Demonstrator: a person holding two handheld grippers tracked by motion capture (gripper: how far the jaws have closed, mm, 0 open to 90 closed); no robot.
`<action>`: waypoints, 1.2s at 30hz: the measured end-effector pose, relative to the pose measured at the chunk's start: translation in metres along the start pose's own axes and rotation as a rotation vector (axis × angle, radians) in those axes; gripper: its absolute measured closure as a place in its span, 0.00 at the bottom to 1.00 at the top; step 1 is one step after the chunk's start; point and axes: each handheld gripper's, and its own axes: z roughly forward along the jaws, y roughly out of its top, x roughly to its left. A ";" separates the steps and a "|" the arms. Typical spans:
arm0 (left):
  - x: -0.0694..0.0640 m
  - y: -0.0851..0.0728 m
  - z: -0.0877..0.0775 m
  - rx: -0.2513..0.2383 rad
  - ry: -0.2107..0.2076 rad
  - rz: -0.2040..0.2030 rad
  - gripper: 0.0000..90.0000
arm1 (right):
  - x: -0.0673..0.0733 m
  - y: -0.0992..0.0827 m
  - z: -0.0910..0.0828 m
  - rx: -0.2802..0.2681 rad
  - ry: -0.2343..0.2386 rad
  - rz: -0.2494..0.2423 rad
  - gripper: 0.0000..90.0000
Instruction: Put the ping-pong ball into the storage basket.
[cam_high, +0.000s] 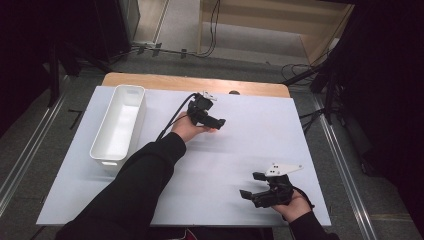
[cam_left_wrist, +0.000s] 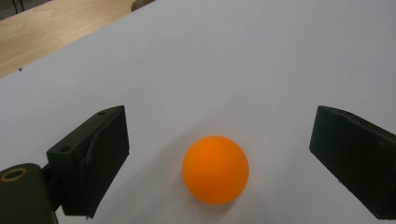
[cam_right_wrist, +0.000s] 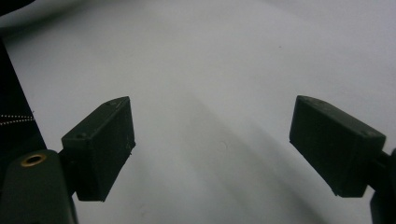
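Observation:
An orange ball (cam_left_wrist: 215, 169) rests on the white board, in the gap between the open jaws of my left gripper (cam_left_wrist: 219, 123) and touching neither jaw. In the high view a hand holds the left gripper (cam_high: 218, 122) low over the middle of the board (cam_high: 260, 135), pointing right. My right gripper (cam_high: 251, 185) sits near the board's front right corner, jaws spread and pointing left. In its own view the right gripper (cam_right_wrist: 212, 126) is open over bare white board, with nothing between the jaws.
A long white bin (cam_high: 102, 131) stands lengthwise along the board's left side. A strip of wooden tabletop (cam_high: 165, 80) shows beyond the board's far edge. Cables and dark stands lie on the floor around the table.

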 end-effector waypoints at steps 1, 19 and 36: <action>-0.001 -0.002 0.001 -0.002 -0.004 0.010 0.06 | 0.000 0.000 0.000 0.000 0.001 0.000 0.14; -0.002 -0.017 0.015 -0.007 0.010 -0.001 0.06 | 0.001 0.000 0.001 0.011 0.009 0.000 0.14; -0.001 -0.033 0.030 -0.001 0.055 0.024 0.06 | 0.001 0.000 0.001 0.010 0.009 0.000 0.14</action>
